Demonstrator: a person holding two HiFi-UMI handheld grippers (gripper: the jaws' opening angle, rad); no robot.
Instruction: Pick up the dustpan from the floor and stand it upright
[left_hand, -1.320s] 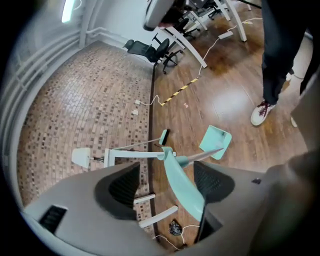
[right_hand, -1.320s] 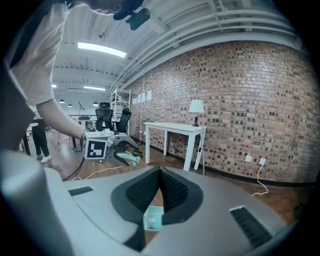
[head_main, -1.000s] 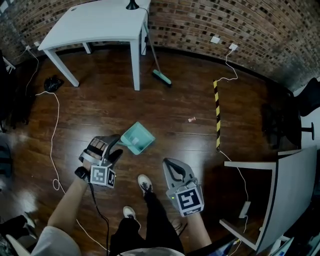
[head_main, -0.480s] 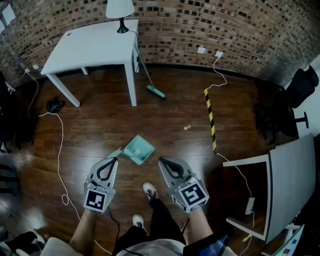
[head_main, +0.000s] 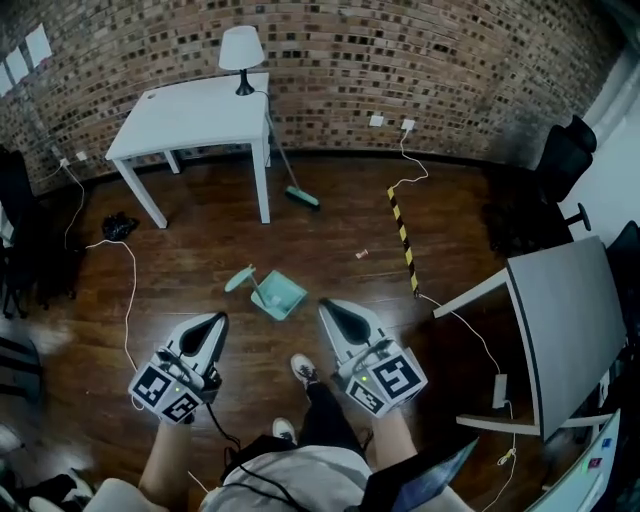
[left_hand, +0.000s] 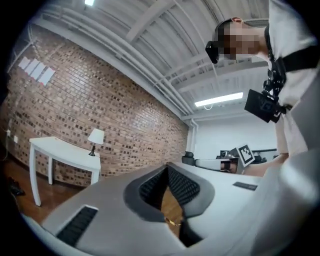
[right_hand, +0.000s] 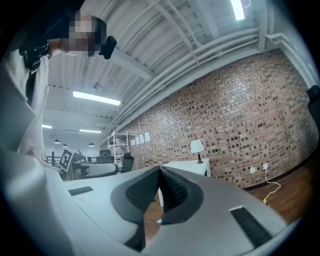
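1. Dark wood floor (head_main: 200, 240), with a brick wall (head_main: 450, 70) curving round the back of the room.
2. Far left: white cable (head_main: 130, 300) trailing over the boards. White desk (head_main: 200, 112) against the wall, with a white-shaded lamp (head_main: 240, 50) on it.
3. Left gripper (head_main: 214, 321): held out level and low in the head view. Its jaws have just been closing and now meet tip to tip, with nothing between them.
4. Broom (head_main: 300, 196): green head on the floor beside the desk leg, stick leaning up toward the desk.
5. Dustpan (head_main: 280, 297): pale teal plastic, a squarish tray with a short flat handle reaching up-left. It sits on the boards ahead of the person's shoe (head_main: 304, 370), between the two grippers and clear of both. From above I cannot tell whether it stands on edge or lies flat.
6. Right gripper (head_main: 327, 307): level, jaws pressed together and empty.
7. Yellow-and-black striped strip (head_main: 402, 235) on the floor, right of the dustpan.
8. Far right: grey table (head_main: 570, 320), with a black chair (head_main: 555, 160) beyond it.
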